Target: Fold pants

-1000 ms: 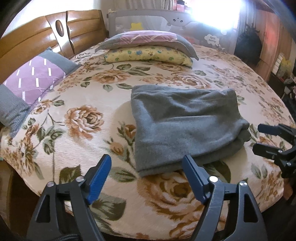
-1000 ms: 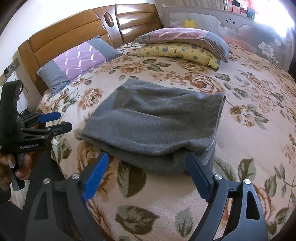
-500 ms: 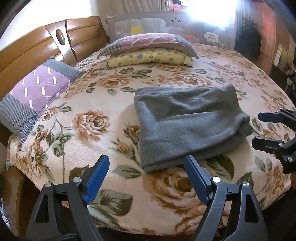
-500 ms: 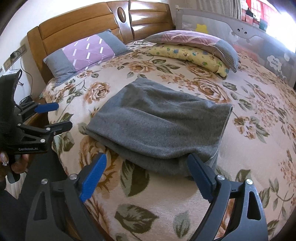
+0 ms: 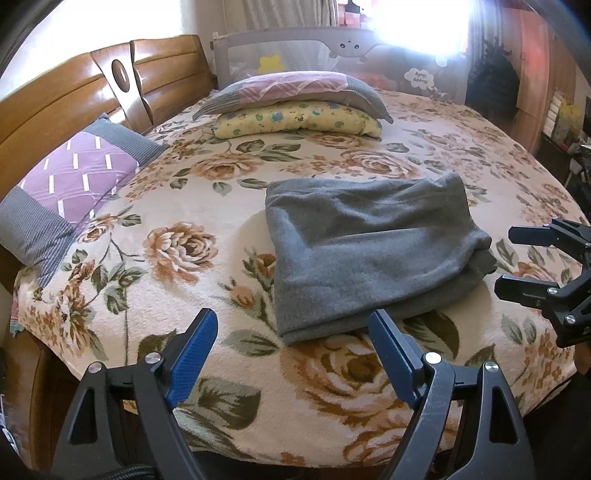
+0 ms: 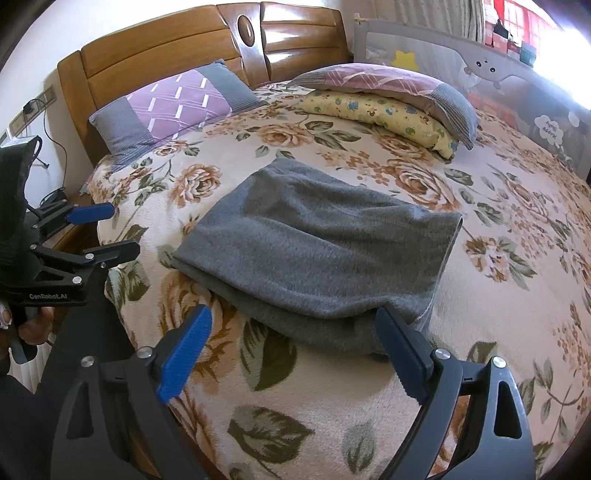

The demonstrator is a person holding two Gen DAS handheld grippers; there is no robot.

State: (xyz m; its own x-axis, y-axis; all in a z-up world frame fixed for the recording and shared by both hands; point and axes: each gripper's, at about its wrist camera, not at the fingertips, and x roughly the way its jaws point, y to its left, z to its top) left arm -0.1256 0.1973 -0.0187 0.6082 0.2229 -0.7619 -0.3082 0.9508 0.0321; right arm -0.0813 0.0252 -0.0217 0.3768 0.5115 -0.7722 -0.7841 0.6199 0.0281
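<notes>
Broadly, the floral bed [image 5: 177, 258] fills both views, with pillows [image 6: 177, 107] at ten and twelve o'clock. Folded grey pants [image 5: 369, 254] lie flat at its centre. Left gripper [image 5: 291, 350] hangs at six o'clock, fingers wide, empty; right gripper [image 6: 295, 347] likewise, spread wide.

A wide bed [image 5: 184, 288] with a cream floral cover stands against a wooden headboard [image 6: 166, 55], with a purple-grey pillow [image 6: 173, 107] near it, a grey mesh guard rail [image 5: 295, 55] at the far side, and strong window light [image 5: 417, 26] behind.
</notes>
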